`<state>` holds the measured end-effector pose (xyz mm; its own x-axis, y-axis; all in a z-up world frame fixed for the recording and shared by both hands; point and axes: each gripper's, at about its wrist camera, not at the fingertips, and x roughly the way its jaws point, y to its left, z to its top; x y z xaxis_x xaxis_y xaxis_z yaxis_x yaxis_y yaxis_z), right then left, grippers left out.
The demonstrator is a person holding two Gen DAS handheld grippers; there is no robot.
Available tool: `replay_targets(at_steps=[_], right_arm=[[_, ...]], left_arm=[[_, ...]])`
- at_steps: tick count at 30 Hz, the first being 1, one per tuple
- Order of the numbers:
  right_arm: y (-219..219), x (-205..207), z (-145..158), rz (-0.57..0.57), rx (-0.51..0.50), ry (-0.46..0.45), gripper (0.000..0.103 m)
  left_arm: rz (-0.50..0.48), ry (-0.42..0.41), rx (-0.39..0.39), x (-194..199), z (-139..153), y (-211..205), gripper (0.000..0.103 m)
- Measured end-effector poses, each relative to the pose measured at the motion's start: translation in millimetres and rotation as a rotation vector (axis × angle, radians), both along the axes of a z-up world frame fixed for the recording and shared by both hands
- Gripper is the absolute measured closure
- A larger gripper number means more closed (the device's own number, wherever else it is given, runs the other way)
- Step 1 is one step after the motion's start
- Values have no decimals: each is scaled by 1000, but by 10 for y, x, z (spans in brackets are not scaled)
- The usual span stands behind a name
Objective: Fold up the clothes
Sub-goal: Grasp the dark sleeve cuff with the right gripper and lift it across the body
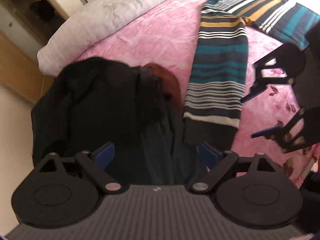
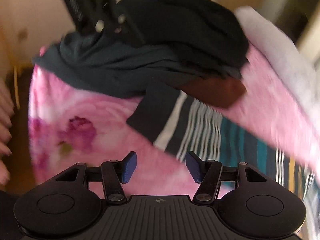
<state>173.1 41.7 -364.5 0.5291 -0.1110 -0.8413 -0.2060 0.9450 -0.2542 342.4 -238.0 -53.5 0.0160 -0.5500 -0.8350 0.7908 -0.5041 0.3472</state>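
Nearest in the left wrist view, the left hand-held gripper [image 1: 157, 154] hangs with its blue pads wide apart and nothing between them, above a heap of dark clothes [image 1: 104, 108] on a bed with a pink floral blanket [image 1: 152, 38]. Just beside the heap lies the striped sweater [image 1: 218, 76], one sleeve stretched toward the camera, its body spread farther back. The right hand-held gripper [image 2: 161, 168], also spread apart and empty, hovers over bare blanket just short of the sleeve's dark cuff [image 2: 152, 116]. Beyond, a rust-brown garment [image 2: 216, 92] peeks from under the heap, and a white pillow [image 1: 104, 20] lies behind. The cuff touches the heap, so a careless pinch could snag dark cloth too and drag the pile.
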Motion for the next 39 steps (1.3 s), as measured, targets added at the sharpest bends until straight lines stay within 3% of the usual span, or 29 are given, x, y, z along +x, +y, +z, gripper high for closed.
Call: replay_targets(at_steps=[3,6,7,8,9,11,14,21,24,29,33,36,39], right_arm=[[80,132,-255,111,-131,8,46],[95,193,-366,175,-192,-13,47],[98,211,-387,189,-199,-19,52],[100,227,-398,201,-199,-19,70],[101,243,-410,212,-198,-20,82],[85,265,-402,221,-187,-24,91],[-60,230,-185,166,-127,-65,93],[-941,108,761,-240,80,-280,93],[-1493,-58,1081,-466,157,-367,94],[-2376,-546,1458,-729,290,-486,94],[-3054,-1305,1836,-922,334,-658,94],[-3496,-2189,2000,-1138,309,-814,100],[-3746,-3188,1712,-1426,296,-838,100]], left_arm=[[46,24,12,103,-101,50,13],[84,39,32,176,-165,108,13],[94,42,36,196,-180,123,13],[105,45,41,206,-196,145,13],[113,47,46,214,-206,152,13],[125,52,46,226,-191,154,13],[126,65,38,197,-146,104,13],[64,79,-18,-167,41,-294,13],[31,85,-53,-522,216,-500,13],[-24,95,-111,-1116,507,-842,14],[-60,107,-150,-1705,668,-970,13],[-84,111,-115,-2174,603,-972,13],[-145,111,-44,-2662,392,-947,13]])
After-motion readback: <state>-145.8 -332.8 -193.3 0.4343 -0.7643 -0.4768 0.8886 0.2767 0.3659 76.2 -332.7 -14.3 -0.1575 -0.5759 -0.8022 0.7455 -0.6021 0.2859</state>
